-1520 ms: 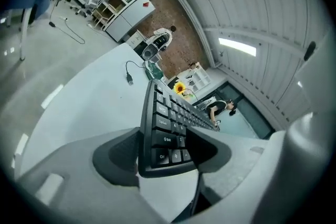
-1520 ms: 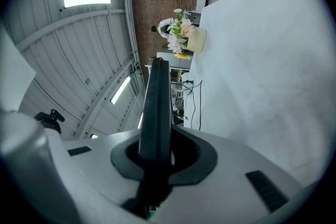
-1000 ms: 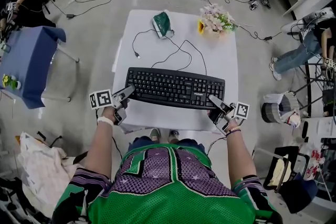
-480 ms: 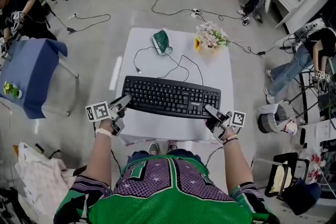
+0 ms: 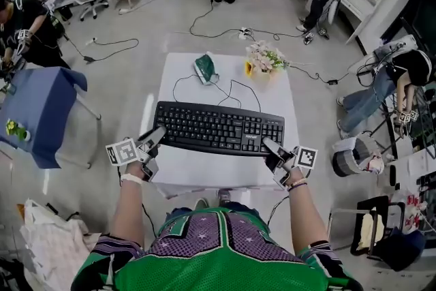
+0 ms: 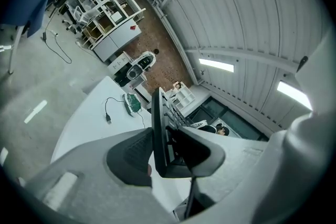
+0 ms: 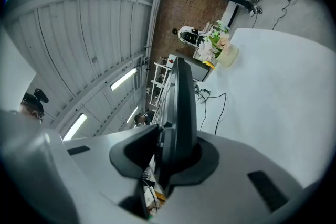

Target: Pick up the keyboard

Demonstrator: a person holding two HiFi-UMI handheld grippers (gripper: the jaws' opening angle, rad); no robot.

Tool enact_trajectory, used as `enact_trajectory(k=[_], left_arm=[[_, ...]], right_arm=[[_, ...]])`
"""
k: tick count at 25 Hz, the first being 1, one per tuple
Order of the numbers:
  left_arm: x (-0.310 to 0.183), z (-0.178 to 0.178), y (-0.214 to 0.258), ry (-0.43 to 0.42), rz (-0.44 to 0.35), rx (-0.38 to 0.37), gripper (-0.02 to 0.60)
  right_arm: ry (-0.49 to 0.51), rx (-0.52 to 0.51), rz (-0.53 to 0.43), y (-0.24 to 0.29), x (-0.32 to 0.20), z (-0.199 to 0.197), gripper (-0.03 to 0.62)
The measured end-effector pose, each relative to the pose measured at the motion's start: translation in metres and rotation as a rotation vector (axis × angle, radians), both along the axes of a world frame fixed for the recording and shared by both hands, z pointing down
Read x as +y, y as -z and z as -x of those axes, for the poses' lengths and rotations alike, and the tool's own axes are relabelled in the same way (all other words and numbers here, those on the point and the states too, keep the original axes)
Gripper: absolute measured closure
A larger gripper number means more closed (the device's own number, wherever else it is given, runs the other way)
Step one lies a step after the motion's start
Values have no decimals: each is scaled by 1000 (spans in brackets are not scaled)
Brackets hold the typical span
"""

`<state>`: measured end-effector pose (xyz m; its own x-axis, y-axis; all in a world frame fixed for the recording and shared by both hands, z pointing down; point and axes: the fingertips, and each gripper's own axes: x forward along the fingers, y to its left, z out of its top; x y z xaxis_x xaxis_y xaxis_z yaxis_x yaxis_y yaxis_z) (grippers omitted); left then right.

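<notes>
Holds keyboard [image 5: 218,128] off white table [image 5: 225,170], roughly level, above the table's near half; lifted clear, judging by the left end overhanging the table edge. Pinches left short end with left gripper [image 5: 155,135], one pad on the key side, the other on the underside. Pinches right short end with right gripper [image 5: 268,145]; jaws there have just been opening a little, with the keyboard edge between the pads and touching both. Grips both ends, probably because a long flat board would tip or twist if held by one. Points both grippers inward, near level, so the jaws straddle the thin edges. Leaves cable [image 5: 235,82] slack on the table near green object [image 5: 206,68] and flowers [image 5: 264,59]; may drag if raised higher.
</notes>
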<state>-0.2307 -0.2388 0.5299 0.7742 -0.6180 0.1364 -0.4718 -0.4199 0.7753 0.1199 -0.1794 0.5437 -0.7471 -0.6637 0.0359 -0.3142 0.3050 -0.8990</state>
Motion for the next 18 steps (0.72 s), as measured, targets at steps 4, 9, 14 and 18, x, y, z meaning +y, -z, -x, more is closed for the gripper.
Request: enact_trajectory(k=[4, 9, 14, 18], left_arm=[[1, 3, 19, -8, -44, 4, 428], [5, 6, 46, -6, -97, 8, 426], [12, 10, 74, -2, -177, 27, 426], [12, 13, 94, -1, -234, 33, 426]], right_arm=[[-6, 11, -53, 20, 3, 4, 507], [3, 30, -113, 46, 5, 6, 507], [-1, 41, -185, 76, 13, 10, 507], [-11, 52, -233, 97, 14, 12, 505]])
